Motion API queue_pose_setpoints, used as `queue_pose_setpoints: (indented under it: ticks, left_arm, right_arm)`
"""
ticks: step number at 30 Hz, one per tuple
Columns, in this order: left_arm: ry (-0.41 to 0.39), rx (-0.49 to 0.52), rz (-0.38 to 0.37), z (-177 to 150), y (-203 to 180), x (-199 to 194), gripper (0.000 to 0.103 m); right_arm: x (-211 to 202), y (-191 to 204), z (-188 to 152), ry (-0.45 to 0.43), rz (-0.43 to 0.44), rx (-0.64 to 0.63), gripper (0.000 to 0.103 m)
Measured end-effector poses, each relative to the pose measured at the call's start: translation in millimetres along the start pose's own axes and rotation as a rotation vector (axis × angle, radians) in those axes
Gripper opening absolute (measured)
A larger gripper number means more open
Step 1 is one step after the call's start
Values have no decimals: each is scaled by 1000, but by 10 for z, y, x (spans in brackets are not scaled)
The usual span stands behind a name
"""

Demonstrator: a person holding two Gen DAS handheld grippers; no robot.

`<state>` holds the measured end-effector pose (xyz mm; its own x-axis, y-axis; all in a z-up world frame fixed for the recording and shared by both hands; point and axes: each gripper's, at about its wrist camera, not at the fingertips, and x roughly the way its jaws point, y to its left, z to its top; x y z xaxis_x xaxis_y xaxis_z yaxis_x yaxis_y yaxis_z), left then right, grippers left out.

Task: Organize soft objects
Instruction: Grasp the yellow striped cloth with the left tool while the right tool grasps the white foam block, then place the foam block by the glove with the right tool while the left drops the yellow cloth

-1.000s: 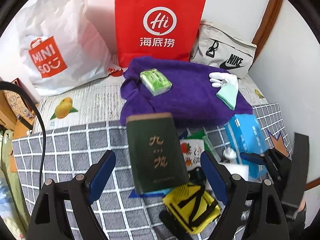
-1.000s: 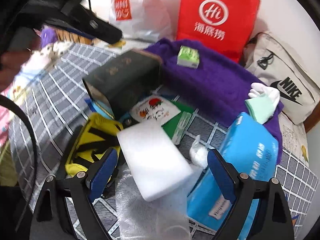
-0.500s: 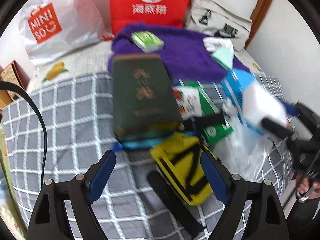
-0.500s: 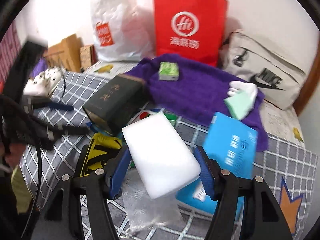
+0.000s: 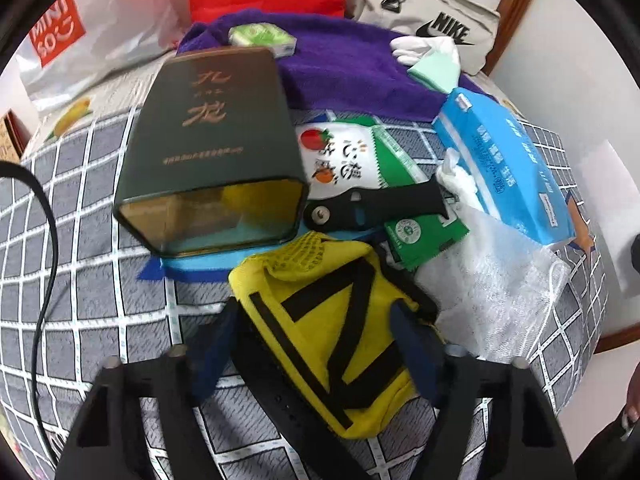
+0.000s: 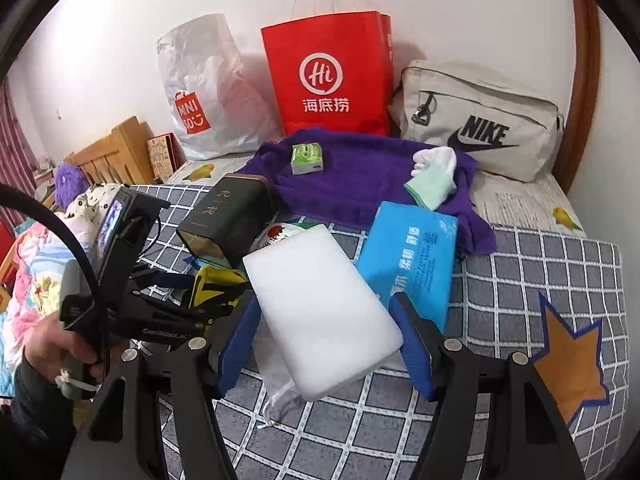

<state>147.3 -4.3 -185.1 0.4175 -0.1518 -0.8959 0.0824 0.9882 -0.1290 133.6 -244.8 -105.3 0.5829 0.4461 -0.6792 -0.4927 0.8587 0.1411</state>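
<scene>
A yellow pouch (image 5: 332,320) with black stripes lies on the checked bedcover (image 5: 80,280). My left gripper (image 5: 316,352) straddles it. Its jaws are closing, and both blue pads meet the pouch's sides. The right wrist view catches this gripper and the hand holding it at the left, over the pouch (image 6: 216,284). My right gripper (image 6: 332,340) is shut on a white foam block (image 6: 320,308), held above the bed. A purple towel (image 5: 352,64) lies behind, with a green tissue pack (image 5: 260,36) and a white glove (image 5: 424,48) on it.
A dark green tin (image 5: 212,128) lies just beyond the pouch, beside snack packets (image 5: 340,156) and a black strap (image 5: 376,204). A blue tissue box (image 5: 500,168) and a white mesh bag (image 5: 492,292) lie to the right. Red (image 6: 328,72), white (image 6: 204,92) and Nike (image 6: 480,120) bags line the wall.
My left gripper has dropped down over the yellow pouch and its jaws have narrowed onto it. The right gripper closed on the white block, lifted it and rolled level.
</scene>
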Motion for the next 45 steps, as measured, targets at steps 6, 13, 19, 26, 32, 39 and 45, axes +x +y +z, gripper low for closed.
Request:
queue_pose_setpoints:
  ticks: [6,13,19,26,32,39,45]
  left_arm:
    - [-33,-4,-75,43,52,-219,28]
    - [-89,17,-71,87,24,-504,26]
    - [-144,15,-101,184,48,-743,24]
    - [-179,-15,-119,343,165,-892,24]
    - [-190,-49,-146,453,282,-951,24]
    - [-210,-57,-157,580,358,-1026,24]
    - [-213,-76,-149,697,472,-1029,24]
  right_arm:
    - [-62,-126,-69,-12,12,51,66]
    - [-122,-179,-73,-26,11,65,66]
    - [-179,-221,-12,-39,2,78,66]
    - [-165,-300,108,-37,-12,110,65]
    - [-139,-358,205,-34,-13,124,65]
    - [-142,-371,341,-40,-24,118,65]
    - [-118,-432,421,-47,-23,142,65]
